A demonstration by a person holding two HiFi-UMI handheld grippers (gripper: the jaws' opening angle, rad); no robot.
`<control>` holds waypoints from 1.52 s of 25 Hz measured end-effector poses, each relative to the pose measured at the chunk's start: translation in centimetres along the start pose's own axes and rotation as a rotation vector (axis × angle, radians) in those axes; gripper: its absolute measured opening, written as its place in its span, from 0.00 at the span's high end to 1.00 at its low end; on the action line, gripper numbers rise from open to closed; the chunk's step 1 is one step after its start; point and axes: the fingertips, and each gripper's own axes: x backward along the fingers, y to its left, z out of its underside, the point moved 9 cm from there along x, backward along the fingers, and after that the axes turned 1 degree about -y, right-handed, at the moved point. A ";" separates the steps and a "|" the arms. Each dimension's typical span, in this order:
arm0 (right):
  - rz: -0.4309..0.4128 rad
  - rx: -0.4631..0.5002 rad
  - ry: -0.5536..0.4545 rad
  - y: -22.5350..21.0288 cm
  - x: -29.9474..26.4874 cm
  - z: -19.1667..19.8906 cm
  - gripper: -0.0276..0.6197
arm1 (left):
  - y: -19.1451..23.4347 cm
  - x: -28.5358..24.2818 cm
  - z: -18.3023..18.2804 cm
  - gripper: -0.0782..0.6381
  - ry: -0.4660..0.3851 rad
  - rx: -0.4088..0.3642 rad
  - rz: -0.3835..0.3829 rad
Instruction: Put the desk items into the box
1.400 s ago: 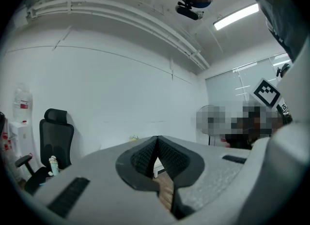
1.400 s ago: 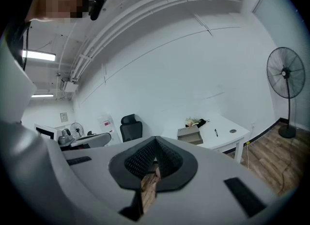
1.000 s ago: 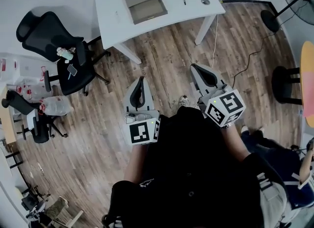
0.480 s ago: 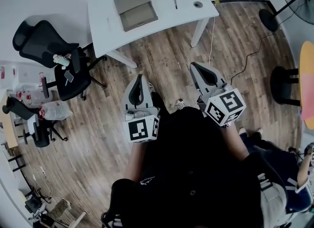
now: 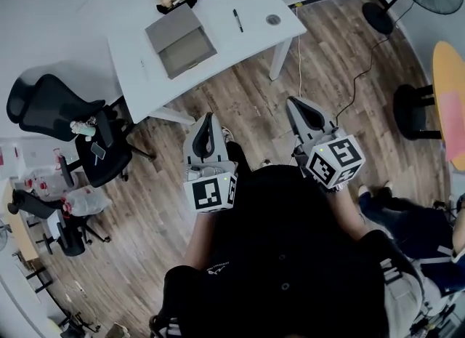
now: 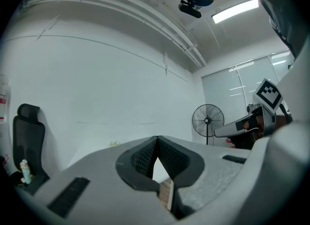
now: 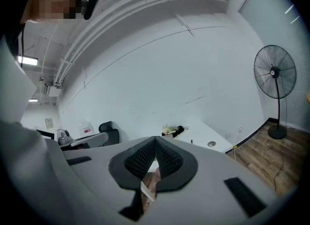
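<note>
Left gripper (image 5: 209, 118), right gripper (image 5: 293, 102): both pairs of jaws closed tip to tip, nothing held, above wood floor (image 5: 247, 104). Desk (image 5: 218, 46) ahead, well apart. On it: box (image 5: 180, 40) at left, pen (image 5: 237, 20) and round item (image 5: 273, 19) to its right. Chair (image 5: 62, 111) beside desk at left; cable (image 5: 298, 53) by right leg.

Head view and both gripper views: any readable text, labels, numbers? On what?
None legible anywhere.
Cube on left gripper: black-and-white square marker, no letters.
Cube on right gripper: same.
Wall notice: red-and-white, too blurred to read.
</note>
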 end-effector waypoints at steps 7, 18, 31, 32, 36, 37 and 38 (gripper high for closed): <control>0.037 0.008 -0.008 0.4 -7.9 -1.8 0.96 | 6.2 -6.5 -0.2 0.88 -0.011 0.023 0.039; 0.106 -0.005 -0.014 2.7 -20.9 -3.7 0.96 | 17.9 -14.7 -0.3 0.88 -0.002 0.028 0.114; 0.172 -0.032 0.019 2.7 -30.2 -3.1 0.96 | 25.1 -20.2 1.7 0.88 0.050 0.055 0.165; 0.179 -0.034 0.025 2.5 -30.7 -3.1 0.96 | 25.3 -20.5 1.9 0.88 0.056 0.057 0.171; 0.221 -0.055 0.049 0.9 -32.0 -3.1 0.96 | 25.8 -22.5 2.7 0.88 0.078 0.063 0.184; 0.229 -0.058 0.056 0.4 -32.3 -3.2 0.96 | 25.8 -23.2 2.8 0.88 0.080 0.068 0.185; 0.233 -0.058 0.065 -0.2 -32.6 -3.3 0.96 | 25.7 -24.0 2.8 0.88 0.080 0.072 0.188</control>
